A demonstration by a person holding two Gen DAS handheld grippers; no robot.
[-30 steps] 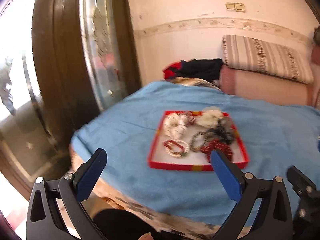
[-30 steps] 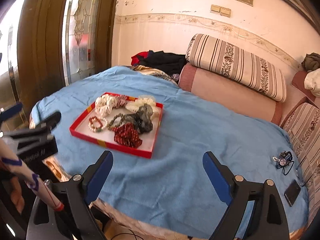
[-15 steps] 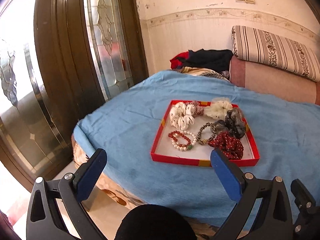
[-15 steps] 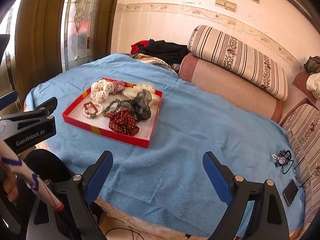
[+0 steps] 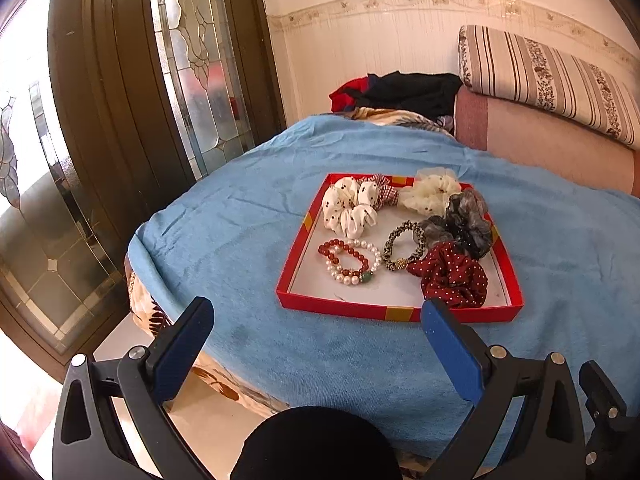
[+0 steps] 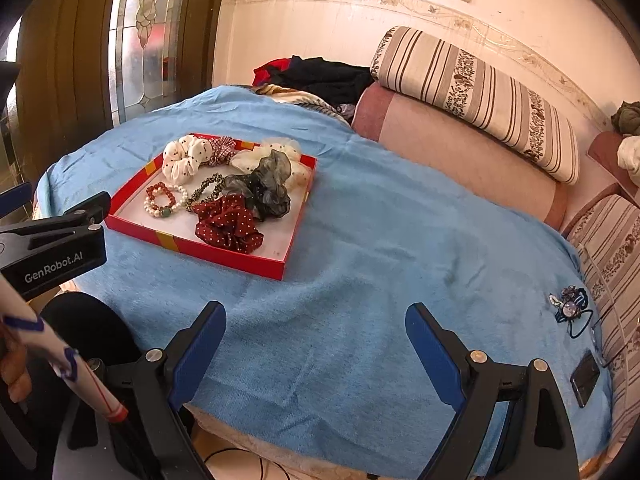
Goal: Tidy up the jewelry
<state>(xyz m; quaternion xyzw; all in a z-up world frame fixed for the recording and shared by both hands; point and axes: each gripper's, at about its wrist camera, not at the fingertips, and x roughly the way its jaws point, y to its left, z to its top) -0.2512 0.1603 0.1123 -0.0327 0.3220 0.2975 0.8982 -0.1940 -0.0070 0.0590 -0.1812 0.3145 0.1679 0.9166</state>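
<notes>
A red tray (image 5: 352, 309) (image 6: 224, 254) lies on a blue blanket (image 5: 240, 240) (image 6: 400, 240). It holds a red and pearl bead bracelet (image 5: 349, 260) (image 6: 164, 200), a leopard hair tie (image 5: 402, 244) (image 6: 206, 191), a dark red dotted scrunchie (image 5: 454, 276) (image 6: 228, 222), a grey scrunchie (image 5: 464, 220) (image 6: 264, 188), a white dotted scrunchie (image 5: 350, 206) (image 6: 186, 158) and a cream scrunchie (image 5: 432, 194) (image 6: 280, 152). My left gripper (image 5: 316, 332) is open and empty, in front of the tray's near edge. My right gripper (image 6: 316, 340) is open and empty over bare blanket, right of the tray.
A blue hair accessory (image 6: 570, 308) and a phone (image 6: 586, 378) lie at the blanket's right edge. Striped cushions (image 6: 480, 92) and dark clothes (image 6: 320, 76) sit at the back. A glass door (image 5: 120, 120) stands left. The left gripper's body (image 6: 52, 248) shows at left.
Both grippers have moved closer to the bed; the tray now looks larger and sharper in the left wrist view. Both stay open and empty.
</notes>
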